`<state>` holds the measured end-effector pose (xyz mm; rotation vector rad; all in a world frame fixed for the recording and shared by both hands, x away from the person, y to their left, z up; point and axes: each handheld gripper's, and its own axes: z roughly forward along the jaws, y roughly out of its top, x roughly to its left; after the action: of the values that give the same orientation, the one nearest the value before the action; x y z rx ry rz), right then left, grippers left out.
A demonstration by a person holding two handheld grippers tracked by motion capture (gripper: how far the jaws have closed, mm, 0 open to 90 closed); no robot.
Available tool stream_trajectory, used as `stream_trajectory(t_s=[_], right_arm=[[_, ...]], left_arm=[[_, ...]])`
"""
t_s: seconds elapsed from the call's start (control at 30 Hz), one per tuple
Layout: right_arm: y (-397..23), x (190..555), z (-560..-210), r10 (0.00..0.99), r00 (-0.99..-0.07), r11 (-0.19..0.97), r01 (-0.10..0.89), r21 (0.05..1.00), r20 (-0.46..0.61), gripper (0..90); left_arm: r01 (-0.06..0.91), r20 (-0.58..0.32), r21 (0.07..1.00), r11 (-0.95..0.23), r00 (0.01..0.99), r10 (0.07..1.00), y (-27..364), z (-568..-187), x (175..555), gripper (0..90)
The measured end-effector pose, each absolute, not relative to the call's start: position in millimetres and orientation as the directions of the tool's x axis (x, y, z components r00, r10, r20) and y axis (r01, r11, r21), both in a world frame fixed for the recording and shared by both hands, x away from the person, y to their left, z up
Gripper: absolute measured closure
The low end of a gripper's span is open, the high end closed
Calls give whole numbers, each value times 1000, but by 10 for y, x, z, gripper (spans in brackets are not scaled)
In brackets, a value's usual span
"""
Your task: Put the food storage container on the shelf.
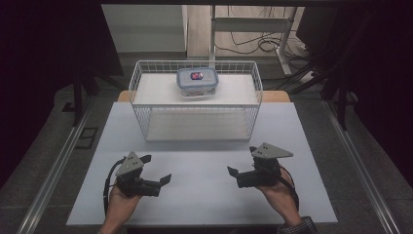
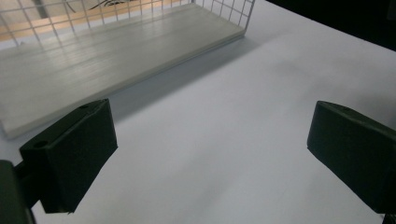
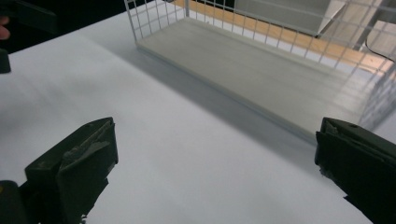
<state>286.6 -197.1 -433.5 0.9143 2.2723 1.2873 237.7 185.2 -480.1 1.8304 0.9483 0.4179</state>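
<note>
Holding both grippers low over bench (image 1: pixel 204 195), nothing gripped | L gripper (image 1: pixel 157 168) jaws spread wide | R gripper (image 1: pixel 242 160) jaws spread wide | lidded container (image 1: pixel 197 81) on wire rack (image 1: pixel 195 100) top, well ahead of jaws, contents unclear | bare bench betw jaws & rack front edge

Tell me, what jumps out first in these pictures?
A white wire rack stands at the far middle of the pale table, with a small lidded plastic box on its top shelf. Nearer the camera, a person holds two black tools: the left claw and the right claw, both open and empty, above the bare tabletop.
</note>
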Motion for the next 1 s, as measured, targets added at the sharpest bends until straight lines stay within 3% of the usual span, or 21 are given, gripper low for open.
stream_trajectory(t_s=[0.57,0.7,0.87,1.0], right_arm=[[-2419,2530,-4810,752,-659,364,421,831,5,0],[-2490,2474,-5018,760,-650,407,468,785,-7,0],[-2486,2472,-5080,759,-651,430,500,752,-1,0],[-2454,2476,-5117,753,-658,456,502,734,-18,0]], left_arm=[[498,-104,825,-268,598,795,2097,-5236,2041,7],[529,-59,786,-321,580,812,2112,-5338,2014,4],[608,-66,714,-346,551,832,2134,-5430,2033,1],[618,-71,706,-344,546,835,2137,-5444,2047,1]])
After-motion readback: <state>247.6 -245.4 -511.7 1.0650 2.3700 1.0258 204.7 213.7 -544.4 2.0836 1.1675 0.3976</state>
